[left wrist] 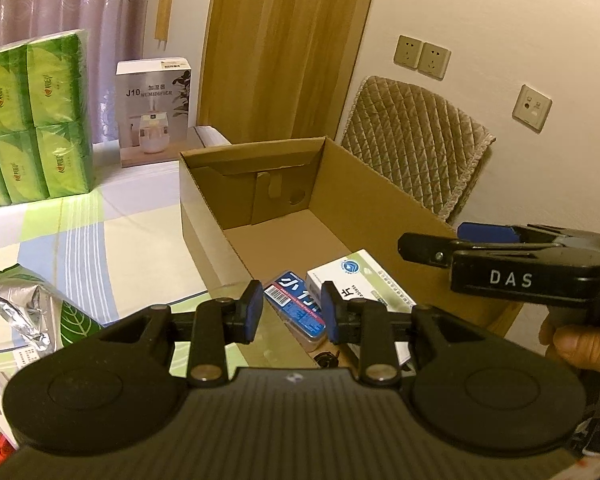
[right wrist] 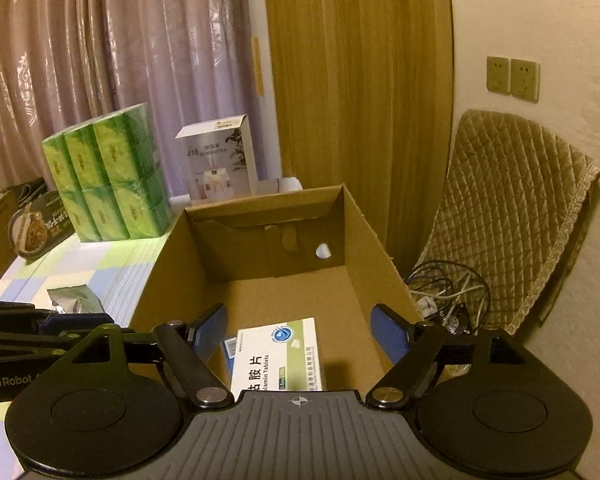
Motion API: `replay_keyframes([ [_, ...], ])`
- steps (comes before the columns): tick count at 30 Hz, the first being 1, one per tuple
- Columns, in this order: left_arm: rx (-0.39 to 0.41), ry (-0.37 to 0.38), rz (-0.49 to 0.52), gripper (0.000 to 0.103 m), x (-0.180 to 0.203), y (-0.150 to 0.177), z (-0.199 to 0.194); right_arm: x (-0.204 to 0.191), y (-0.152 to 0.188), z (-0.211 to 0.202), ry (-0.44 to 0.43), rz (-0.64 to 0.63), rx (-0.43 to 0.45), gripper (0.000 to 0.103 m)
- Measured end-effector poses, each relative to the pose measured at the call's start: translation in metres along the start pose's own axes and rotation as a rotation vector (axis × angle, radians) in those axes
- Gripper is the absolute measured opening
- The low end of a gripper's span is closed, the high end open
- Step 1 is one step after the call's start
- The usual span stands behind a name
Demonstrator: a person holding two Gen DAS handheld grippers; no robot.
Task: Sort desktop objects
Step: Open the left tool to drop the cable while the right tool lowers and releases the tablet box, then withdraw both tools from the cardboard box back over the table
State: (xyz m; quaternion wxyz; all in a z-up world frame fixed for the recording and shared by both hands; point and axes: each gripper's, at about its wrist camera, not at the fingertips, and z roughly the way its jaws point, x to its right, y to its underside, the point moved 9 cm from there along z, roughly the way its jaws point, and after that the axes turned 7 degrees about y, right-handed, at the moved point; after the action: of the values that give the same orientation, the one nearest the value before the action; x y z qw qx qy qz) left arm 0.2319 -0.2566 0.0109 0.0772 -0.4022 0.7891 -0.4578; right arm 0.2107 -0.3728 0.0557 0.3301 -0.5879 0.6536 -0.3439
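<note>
Black tongs fill the foreground of both wrist views, poised over an open cardboard box [right wrist: 172,248] on the counter [left wrist: 100,232]. Left tongs [left wrist: 290,308] stand narrowly parted with nothing between the blue pads; right tongs [right wrist: 298,334] are spread wide, also empty. Directly below, at 12 o'clock from the right tongs, a white tablet box [right wrist: 278,354] lies flat on the box floor, its long axis running toward the camera, partly covering a blue case [left wrist: 296,308] at its 9 o'clock. Right tongs look the nearer to both. Outside the box, at 9 o'clock from the left tongs, a silver foil pouch [left wrist: 24,308] waits on the counter, probably next for sorting. Farther back stand green tissue packs [left wrist: 32,120] and a humidifier carton [left wrist: 154,112]. Near ends of both sorted items are hidden beneath the tongs.
</note>
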Motion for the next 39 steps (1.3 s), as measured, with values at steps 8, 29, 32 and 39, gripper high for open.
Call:
replay_keyframes([
  [8,-0.009,-0.013,0.005,0.026,-0.004,0.004,-0.002,-0.002,0.000,0.000,0.001,-0.008,0.004,0.080],
  [29,0.010,-0.062,0.004,0.032,-0.028,0.005,-0.025,-0.022,-0.003,-0.007,-0.030,-0.038,0.042,0.087],
  [32,0.003,-0.097,-0.005,0.034,-0.044,0.011,-0.035,-0.030,-0.003,-0.007,-0.046,-0.047,0.043,0.087],
  [39,0.008,-0.172,-0.030,0.058,-0.079,0.021,-0.062,-0.058,-0.003,-0.011,-0.091,-0.087,0.055,0.089],
])
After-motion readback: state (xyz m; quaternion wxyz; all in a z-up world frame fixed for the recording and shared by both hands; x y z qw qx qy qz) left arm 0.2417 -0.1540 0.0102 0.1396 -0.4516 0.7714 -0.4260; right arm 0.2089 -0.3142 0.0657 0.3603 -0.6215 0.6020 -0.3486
